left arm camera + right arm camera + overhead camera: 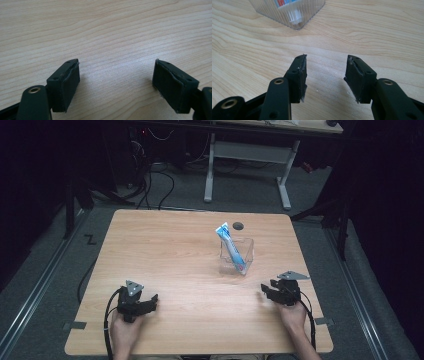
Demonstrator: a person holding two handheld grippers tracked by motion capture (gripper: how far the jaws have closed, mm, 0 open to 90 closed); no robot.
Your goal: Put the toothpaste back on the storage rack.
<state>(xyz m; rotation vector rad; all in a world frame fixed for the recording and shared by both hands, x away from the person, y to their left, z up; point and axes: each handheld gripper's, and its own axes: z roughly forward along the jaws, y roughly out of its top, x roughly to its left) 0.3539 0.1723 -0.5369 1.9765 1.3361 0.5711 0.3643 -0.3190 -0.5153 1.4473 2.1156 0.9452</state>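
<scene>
Black, both grippers, low over pale wood-grain table (175,250) near its front edge, each in a hand coming in from below. Left gripper (150,304) at the near left, pointing right, jaws spread wide in the left gripper view (116,82), bare wood alone between the pads (71,82). Right gripper (263,291) at the near right, pointing left, jaws parted somewhat less in the right gripper view (325,75), gripping nothing, bare wood between. Grey three-cornered plate on top of each, black cable trailing back along each wrist. Open wood between right gripper and clear plastic container (239,254), no obstacle on that stretch. Clear, square-sided, ribbed at the wall in the right gripper view (294,13), standing upright right of the table's middle. Inside, a toothpaste tube (231,247), white with blue and a touch of red, leaning with its flat crimped end up and toward the far left, well above the rim, white cap down at the bottom (294,16). Small dark round grommet (238,225) just beyond the container, near the far edge. Container ahead of the right gripper, slightly left, apart from it; well apart from the left gripper, across the table.
</scene>
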